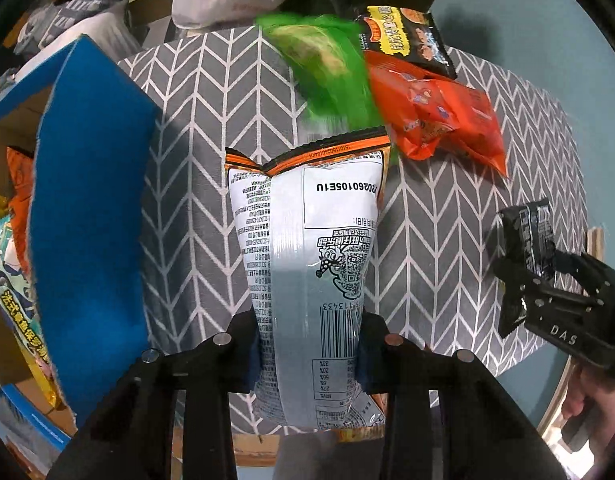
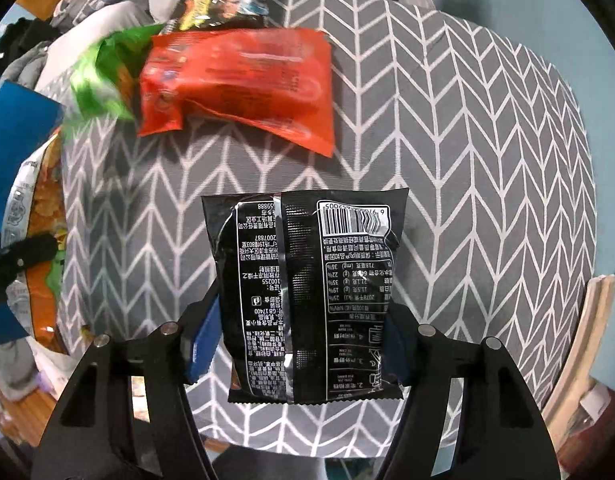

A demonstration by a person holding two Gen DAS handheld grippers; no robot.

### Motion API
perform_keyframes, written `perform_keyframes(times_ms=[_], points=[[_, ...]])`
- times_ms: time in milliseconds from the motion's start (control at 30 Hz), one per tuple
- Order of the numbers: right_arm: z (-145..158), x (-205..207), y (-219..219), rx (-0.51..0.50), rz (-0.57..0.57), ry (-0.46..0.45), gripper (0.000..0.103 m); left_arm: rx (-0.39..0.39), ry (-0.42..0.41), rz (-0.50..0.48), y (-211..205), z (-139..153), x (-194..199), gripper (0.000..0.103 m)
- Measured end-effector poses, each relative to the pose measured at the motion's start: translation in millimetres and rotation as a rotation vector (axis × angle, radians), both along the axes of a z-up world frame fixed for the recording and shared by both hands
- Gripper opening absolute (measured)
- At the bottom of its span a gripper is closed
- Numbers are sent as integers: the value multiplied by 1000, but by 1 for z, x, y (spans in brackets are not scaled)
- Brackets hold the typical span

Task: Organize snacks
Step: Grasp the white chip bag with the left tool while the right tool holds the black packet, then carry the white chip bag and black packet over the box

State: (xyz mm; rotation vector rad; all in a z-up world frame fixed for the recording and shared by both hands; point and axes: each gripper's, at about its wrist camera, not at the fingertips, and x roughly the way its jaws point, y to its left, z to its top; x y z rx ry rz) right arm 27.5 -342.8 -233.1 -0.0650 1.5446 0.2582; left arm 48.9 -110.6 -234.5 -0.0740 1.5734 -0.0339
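Covering round table (image 2: 487, 140): grey chevron cloth; left claw (image 1: 307, 364) clamps white packet (image 1: 307, 240), right claw (image 2: 297, 356) black packet (image 2: 307, 292).

grey herringbone tablecloth (image 2: 467, 160), black packet (image 2: 307, 300), blue box (image 1: 91, 200)

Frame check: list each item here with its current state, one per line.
Left gripper: shut on white snack bag, lifted.
Right gripper: shut on black snack packet, lifted.
Orange packet: lying on tablecloth.
Green bag: blurred.
Blue box: open.

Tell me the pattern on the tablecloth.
The tablecloth is grey with a white herringbone, chevron-like line pattern; the right wrist view shows it best.
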Motion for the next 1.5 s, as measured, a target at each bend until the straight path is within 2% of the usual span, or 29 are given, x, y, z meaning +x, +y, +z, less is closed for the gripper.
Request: perform_keyframes(times_ms=[300,533,900,1233,1500], points=[[36,-8,38,34,21,-26,68,-16,-39,-11,23,34,-36,36],[60,-17,64,79,69,-45,68,-33,-94,19,43,62,-46,36],[79,-17,115,147,168,-80,68,-50,-172,130,93,109,-64,36],[113,-9,169,209,271,-126,68,-31,-203,244,145,117,-80,36],[125,0,220,237,346,-156,68,-1,-213,327,186,115,-94,36]])
